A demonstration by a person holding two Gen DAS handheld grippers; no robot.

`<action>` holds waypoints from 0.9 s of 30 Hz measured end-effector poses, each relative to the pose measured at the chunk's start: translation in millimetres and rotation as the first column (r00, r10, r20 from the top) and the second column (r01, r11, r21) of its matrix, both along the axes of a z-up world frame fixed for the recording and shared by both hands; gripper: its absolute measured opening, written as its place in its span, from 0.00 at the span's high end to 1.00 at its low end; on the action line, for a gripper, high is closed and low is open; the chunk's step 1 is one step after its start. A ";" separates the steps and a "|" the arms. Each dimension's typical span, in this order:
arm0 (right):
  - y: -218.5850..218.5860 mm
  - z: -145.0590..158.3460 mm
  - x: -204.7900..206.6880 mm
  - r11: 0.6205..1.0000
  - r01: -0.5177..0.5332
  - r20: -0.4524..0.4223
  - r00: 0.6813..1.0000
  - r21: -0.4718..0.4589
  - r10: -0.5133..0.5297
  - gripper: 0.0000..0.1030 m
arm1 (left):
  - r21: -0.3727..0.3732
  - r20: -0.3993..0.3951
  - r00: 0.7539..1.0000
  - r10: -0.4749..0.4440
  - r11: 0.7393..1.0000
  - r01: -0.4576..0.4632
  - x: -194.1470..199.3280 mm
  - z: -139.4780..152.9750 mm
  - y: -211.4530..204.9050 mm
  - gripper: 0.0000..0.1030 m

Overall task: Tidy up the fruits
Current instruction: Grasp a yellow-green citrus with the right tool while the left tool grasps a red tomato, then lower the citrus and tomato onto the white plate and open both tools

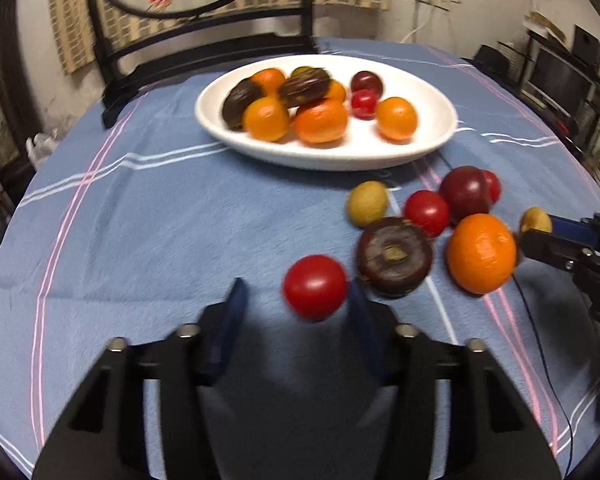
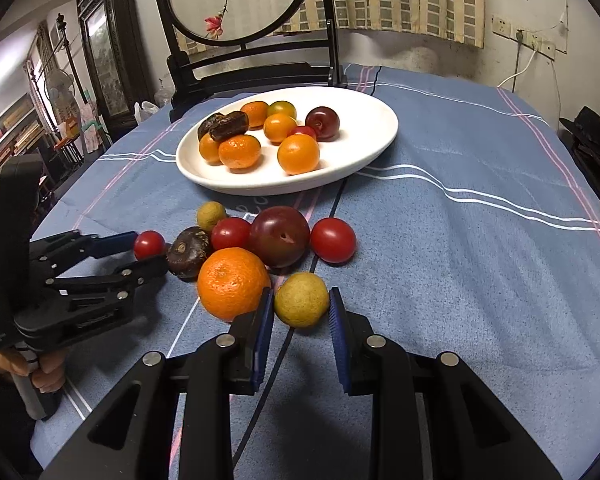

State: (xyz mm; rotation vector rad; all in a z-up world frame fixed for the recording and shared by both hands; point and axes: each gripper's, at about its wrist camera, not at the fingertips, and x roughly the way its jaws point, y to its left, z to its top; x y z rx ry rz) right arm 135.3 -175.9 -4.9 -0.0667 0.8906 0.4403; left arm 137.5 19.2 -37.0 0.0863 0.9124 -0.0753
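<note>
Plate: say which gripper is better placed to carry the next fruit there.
Right. The right gripper is shut on the yellow-green fruit; the left gripper is open around the red tomato.

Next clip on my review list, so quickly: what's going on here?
A person is sorting fruit into a white dish with a hand-held tool in each hand. The right tool is shut on a small yellow-green fruit; the left tool has a red tomato between its fingers. An orange, plum and others wait on the blue cloth.
</note>
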 end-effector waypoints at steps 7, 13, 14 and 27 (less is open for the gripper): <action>-1.5 0.9 -0.2 1.000 0.012 0.017 1.000 0.019 -0.012 0.73 | -0.026 -0.007 1.000 -0.022 0.999 0.022 -2.8 2.0 -2.0 0.72; -5.3 2.7 1.4 0.999 0.037 0.029 0.999 0.031 -0.038 0.73 | -0.044 0.069 0.997 -0.038 0.998 0.042 -16.8 32.2 -8.3 0.72; -5.6 5.2 1.1 0.998 0.041 0.034 0.999 0.039 -0.042 0.73 | -0.048 0.077 0.996 -0.042 0.998 0.046 -18.6 36.6 -8.7 0.72; 20.6 65.5 37.0 0.998 -0.031 0.150 0.988 0.061 0.021 0.73 | -0.093 0.115 0.993 -0.024 0.995 0.035 54.3 92.4 -20.6 0.72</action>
